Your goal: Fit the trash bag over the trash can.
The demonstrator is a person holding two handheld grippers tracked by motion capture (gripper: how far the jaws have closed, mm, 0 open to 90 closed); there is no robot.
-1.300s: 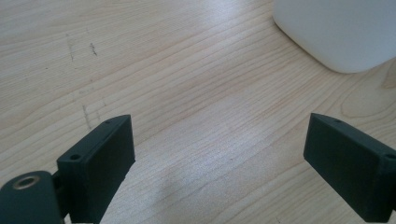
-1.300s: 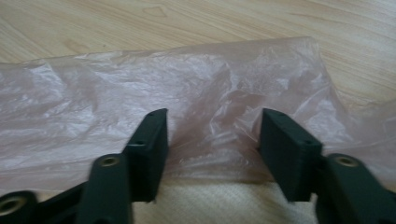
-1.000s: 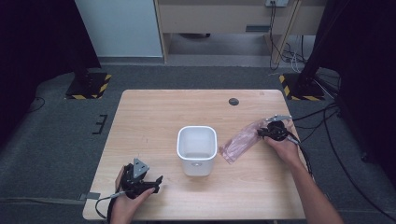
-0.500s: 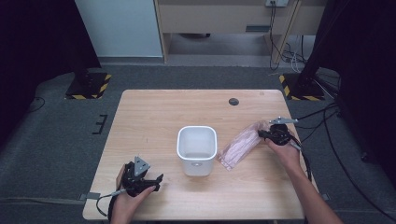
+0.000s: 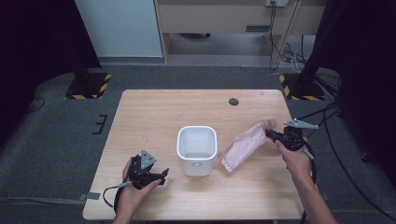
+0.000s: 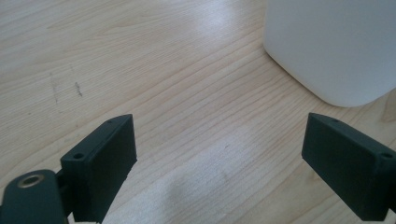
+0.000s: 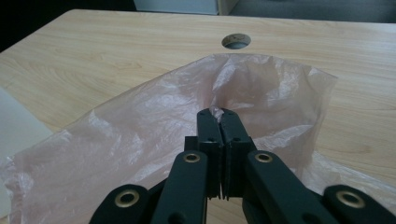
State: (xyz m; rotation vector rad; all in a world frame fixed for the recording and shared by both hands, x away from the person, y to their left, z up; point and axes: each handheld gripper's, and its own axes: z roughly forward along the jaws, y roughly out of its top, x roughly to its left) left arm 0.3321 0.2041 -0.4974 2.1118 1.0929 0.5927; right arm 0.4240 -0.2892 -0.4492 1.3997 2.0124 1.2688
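A thin pink plastic bag (image 5: 245, 144) hangs over the table's right side, its upper end pinched in my right gripper (image 5: 270, 133). In the right gripper view the jaws are pressed together on the bag (image 7: 154, 135), with my right gripper (image 7: 217, 113) at its crumpled edge. A white square bin (image 5: 197, 148) stands upright in the middle of the table, just left of the bag's lower end. My left gripper (image 5: 163, 173) rests near the front left and stands open (image 6: 219, 154), nothing between its jaws, the white bin (image 6: 331, 46) ahead to its right.
The light wooden table (image 5: 154, 116) has a round cable hole (image 5: 234, 101) at the back right. Dark floor surrounds the table, with cables (image 5: 289, 51) and stand bases with yellow-black tape (image 5: 88, 86) beyond its far side.
My right gripper has lifted and drawn slightly right with the bag, which now hangs stretched toward the bin. The left gripper has stayed put.
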